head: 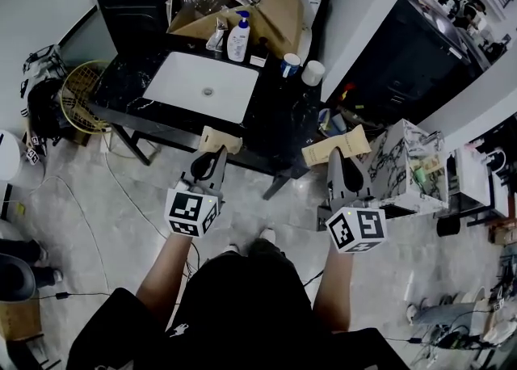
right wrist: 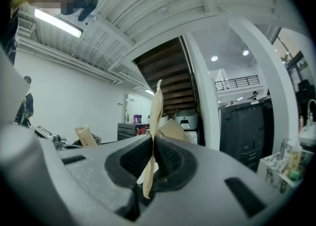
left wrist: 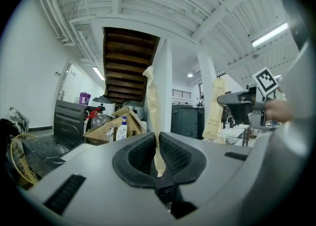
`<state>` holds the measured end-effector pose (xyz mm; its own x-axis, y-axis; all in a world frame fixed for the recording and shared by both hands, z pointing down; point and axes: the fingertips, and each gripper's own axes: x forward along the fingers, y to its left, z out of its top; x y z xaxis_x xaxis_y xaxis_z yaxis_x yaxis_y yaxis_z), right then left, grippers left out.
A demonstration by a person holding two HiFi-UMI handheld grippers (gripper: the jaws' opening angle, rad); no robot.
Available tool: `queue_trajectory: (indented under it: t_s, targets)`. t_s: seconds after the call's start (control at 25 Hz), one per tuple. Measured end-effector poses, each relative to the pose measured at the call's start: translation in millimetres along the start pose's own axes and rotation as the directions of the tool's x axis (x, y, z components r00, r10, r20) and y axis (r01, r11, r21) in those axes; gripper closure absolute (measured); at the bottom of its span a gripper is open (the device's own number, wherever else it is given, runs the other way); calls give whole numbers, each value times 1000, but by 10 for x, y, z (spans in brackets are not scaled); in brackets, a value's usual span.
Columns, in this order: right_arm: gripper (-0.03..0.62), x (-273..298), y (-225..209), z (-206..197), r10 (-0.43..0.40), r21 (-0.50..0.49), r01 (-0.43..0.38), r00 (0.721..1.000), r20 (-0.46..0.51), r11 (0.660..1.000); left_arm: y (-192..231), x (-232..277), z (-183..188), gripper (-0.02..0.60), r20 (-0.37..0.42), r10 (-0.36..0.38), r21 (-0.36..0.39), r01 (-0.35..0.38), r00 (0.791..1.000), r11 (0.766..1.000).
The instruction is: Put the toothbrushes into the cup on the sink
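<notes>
My left gripper [left wrist: 157, 141] has its jaws almost together, pinched on a thin strip of tan paper. This left toothbrush packet [left wrist: 152, 102] stands upright out of the pads and rises well above the tips. From the head view the left gripper [head: 212, 155] points level, with the packet [head: 220, 139] sticking out just past the tips.

My right gripper [right wrist: 152, 147] is closed tighter, its pads pressed flat on the right toothbrush packet [right wrist: 156, 107]. This kraft-paper sleeve also stands upright between the jaws, and its lower end hangs a little below them. From the head view the right gripper [head: 340, 156] sits beside the left one, well apart, and its packet [head: 335, 149] lies across the tips. From the left gripper view that packet [left wrist: 216, 109] shows to the right of my left jaws and bears the words TOOTH BRUSH.

Ahead of both pairs of jaws is a black counter [head: 279, 122] with a white sink [head: 182, 77]. The blue-and-white cup [head: 291, 64] stands at the counter's far edge, beyond and between my two grippers, nearer the line of the right jaws. Neither packet touches it. A pump bottle [head: 238, 38] stands beyond the left jaws, behind the sink.
</notes>
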<state>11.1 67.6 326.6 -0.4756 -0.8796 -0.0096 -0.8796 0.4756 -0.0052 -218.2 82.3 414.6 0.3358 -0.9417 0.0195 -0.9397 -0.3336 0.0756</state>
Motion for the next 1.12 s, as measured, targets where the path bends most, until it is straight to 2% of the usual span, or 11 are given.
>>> queue_trajectory:
  t_s: [0.52,1.12]
  targets:
    - [579,300,-4,-103,49,26,-49,999,-1,998,106,95,-48,554,-21,27,22,-26,999,999]
    - [579,927,-757,-211,1,58,-1,1000,-2,998,204,1028,10,554,-31,18,49,-16,999,999]
